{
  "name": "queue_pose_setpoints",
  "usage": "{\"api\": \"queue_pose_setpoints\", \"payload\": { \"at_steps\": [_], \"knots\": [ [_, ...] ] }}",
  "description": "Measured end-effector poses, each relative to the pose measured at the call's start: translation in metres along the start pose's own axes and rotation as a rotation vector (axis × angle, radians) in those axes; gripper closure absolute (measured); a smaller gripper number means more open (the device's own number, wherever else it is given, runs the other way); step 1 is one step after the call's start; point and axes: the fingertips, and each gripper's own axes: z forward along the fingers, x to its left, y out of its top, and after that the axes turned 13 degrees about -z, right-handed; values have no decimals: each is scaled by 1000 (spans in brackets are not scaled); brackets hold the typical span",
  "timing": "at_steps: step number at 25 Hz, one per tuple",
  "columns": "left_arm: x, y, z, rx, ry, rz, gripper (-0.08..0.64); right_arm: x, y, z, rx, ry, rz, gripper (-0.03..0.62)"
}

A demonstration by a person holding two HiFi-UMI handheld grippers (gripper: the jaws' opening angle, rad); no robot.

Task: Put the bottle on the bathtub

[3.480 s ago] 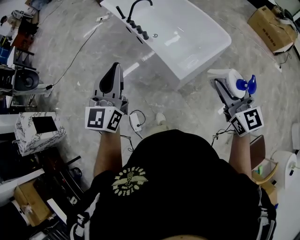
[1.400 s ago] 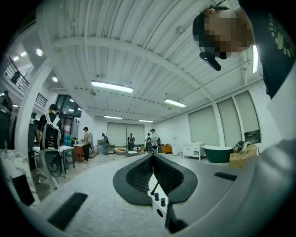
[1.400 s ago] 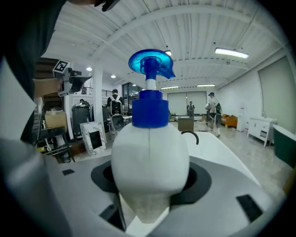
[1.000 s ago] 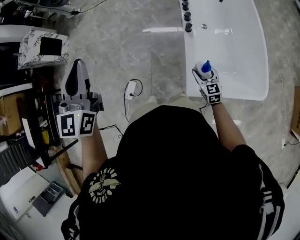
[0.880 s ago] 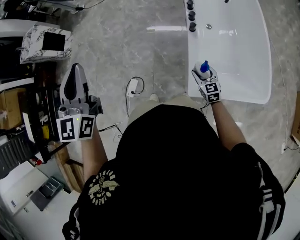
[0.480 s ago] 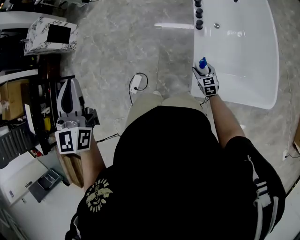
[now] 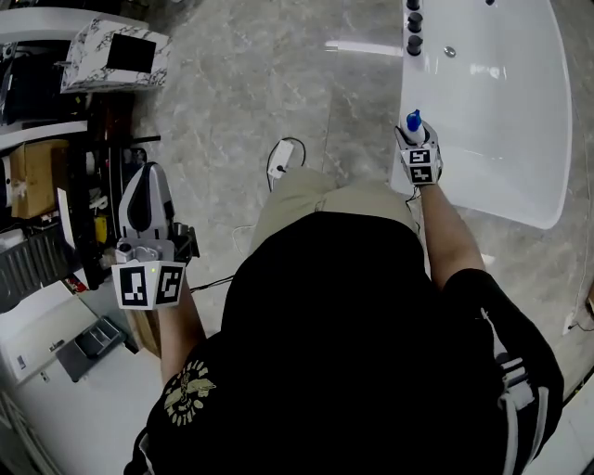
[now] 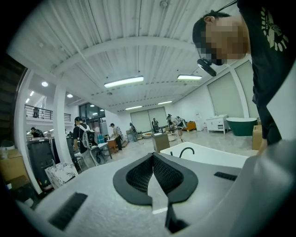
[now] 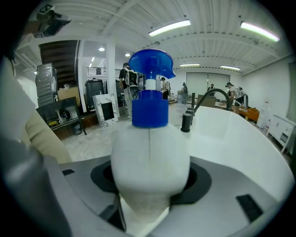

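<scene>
A white bottle (image 9: 150,157) with a blue pump cap (image 9: 149,88) stands upright between the jaws of my right gripper (image 9: 150,185), which is shut on it. In the head view the bottle (image 7: 414,128) and right gripper (image 7: 418,148) sit over the near left rim of the white bathtub (image 7: 529,102). My left gripper (image 7: 146,199) hangs at the left, far from the tub, shut with nothing in it. In the left gripper view its black pads (image 8: 138,173) meet at the tip of the left gripper (image 8: 153,157).
Black tap knobs (image 7: 414,19) and a black faucet (image 9: 208,99) line the tub's left rim. A white plug and cable (image 7: 280,160) lie on the marble floor. Shelving with a marbled box (image 7: 116,54) and clutter stands at the left. People stand in the far room (image 8: 83,134).
The person has stepped up to the tub. The right gripper with the bottle has moved from open floor to above the tub's left rim. The left gripper dropped back to the left.
</scene>
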Motion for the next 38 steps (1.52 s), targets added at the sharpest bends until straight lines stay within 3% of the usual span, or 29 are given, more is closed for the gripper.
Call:
{"api": "queue_pose_setpoints", "payload": {
  "at_steps": [5, 11, 27, 31, 33, 38],
  "knots": [
    [-3, 5, 4, -8, -27, 15, 551, 10, 2, -3, -11, -3, 44, 327],
    [-12, 4, 14, -13, -55, 12, 551, 19, -14, -8, 83, 28, -68, 327],
    [-22, 5, 45, -3, -138, -33, 551, 19, -25, -45, 152, 47, -72, 321],
    [-24, 11, 69, -17, -221, -70, 551, 21, -16, -73, 187, 58, -106, 313],
    [-32, 9, 92, -24, -293, -86, 551, 17, -10, -92, 191, 21, -107, 311],
    [-75, 8, 144, -34, -542, -123, 552, -9, 39, -170, 114, -214, -36, 313]
  ]
}}
